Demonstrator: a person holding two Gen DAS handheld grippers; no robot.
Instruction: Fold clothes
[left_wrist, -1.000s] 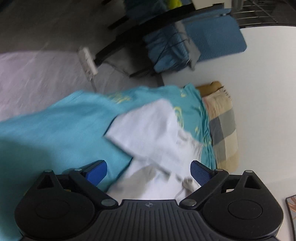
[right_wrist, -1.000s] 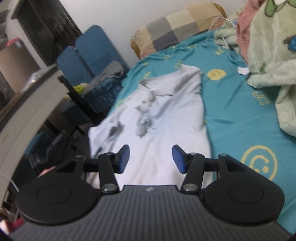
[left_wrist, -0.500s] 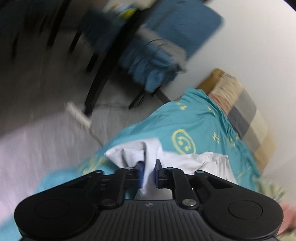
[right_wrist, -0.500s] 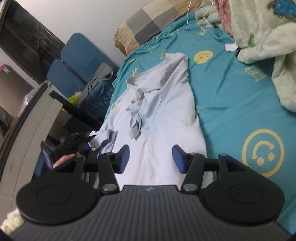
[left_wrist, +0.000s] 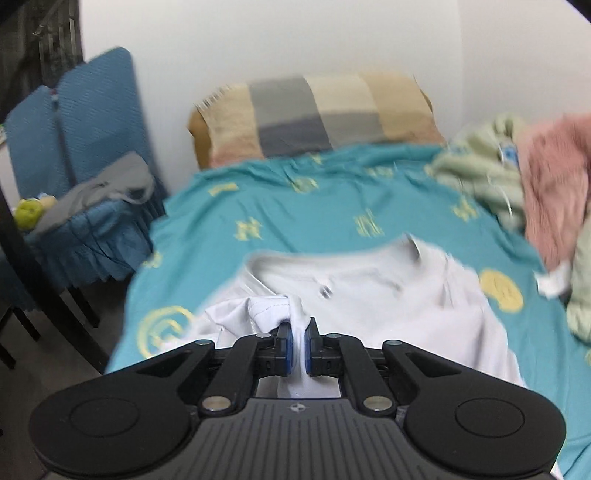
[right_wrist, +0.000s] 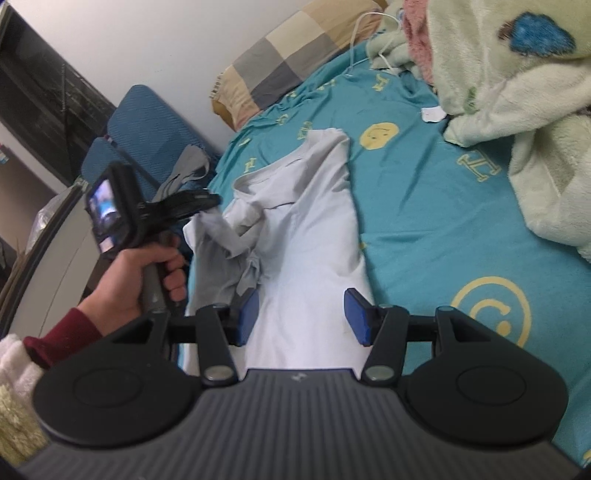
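pinching a bunched fold of the one white t-shirt (left_wrist: 369, 295), the left gripper (left_wrist: 297, 345) has its blue pads nearly together with cloth between them. in this left wrist view the shirt spreads ahead of the gripper over the teal bedsheet (left_wrist: 332, 206), its neckline towards the one checked pillow (left_wrist: 314, 110) at the bed's head, so its long axis runs from gripper to pillow. two blue chairs (left_wrist: 74, 110) stand left of the pillow, off the bed. in the right wrist view the right gripper (right_wrist: 301, 317) hovers with jaws wide apart and nothing between them, just above the shirt's lower body, the shirt (right_wrist: 310, 229) stretching away towards the pillow (right_wrist: 288, 55). the left hand (right_wrist: 147, 273) with its gripper sits at the shirt's crumpled left edge, so it is the nearer one; i judge the right must close on the hem side next. a pile of fleecy blankets (right_wrist: 517, 92) lies right of the shirt.
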